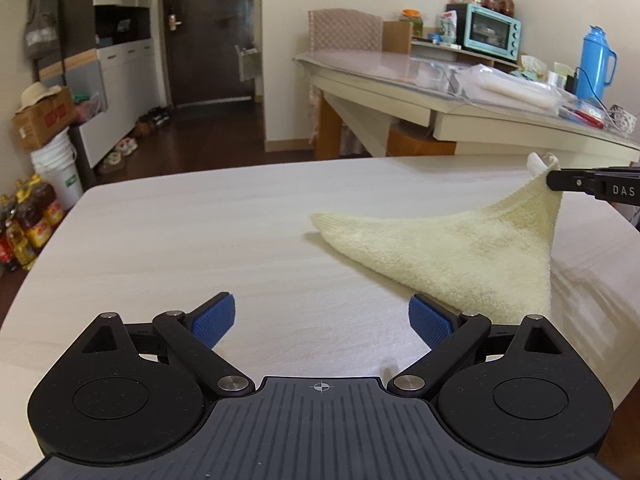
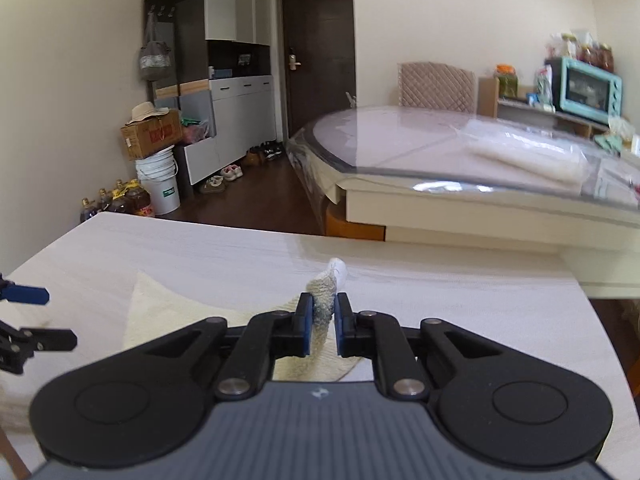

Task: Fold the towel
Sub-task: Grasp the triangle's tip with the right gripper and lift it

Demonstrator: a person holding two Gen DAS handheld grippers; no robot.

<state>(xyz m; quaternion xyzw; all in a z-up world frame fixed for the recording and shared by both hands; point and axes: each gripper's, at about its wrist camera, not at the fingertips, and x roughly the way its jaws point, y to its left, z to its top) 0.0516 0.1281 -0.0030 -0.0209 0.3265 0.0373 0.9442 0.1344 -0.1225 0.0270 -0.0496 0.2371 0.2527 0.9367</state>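
Right gripper (image 2: pixel 322 316) pinching towel (image 2: pixel 323 300) corner, left gripper (image 1: pixel 322 320) open over table (image 1: pixel 200 220)

The towel (image 1: pixel 460 252) lies on the table (image 1: pixel 200 232) at about two o'clock from the left gripper (image 1: pixel 322 320), one corner raised off the surface in the right gripper (image 2: pixel 322 320) — the rest trails down to the tabletop. Behind the table, at one o'clock, stands a second table (image 1: pixel 400 80); the door (image 1: pixel 208 32) is at eleven o'clock — far back.

Lighting: soft, even daylight; faint shadows on counter (image 1: pixel 200 240). Fisheye bending, dark corner vignetting. Right wrist view slightly blurred; glare on glass tabletop (image 2: pixel 400 136).
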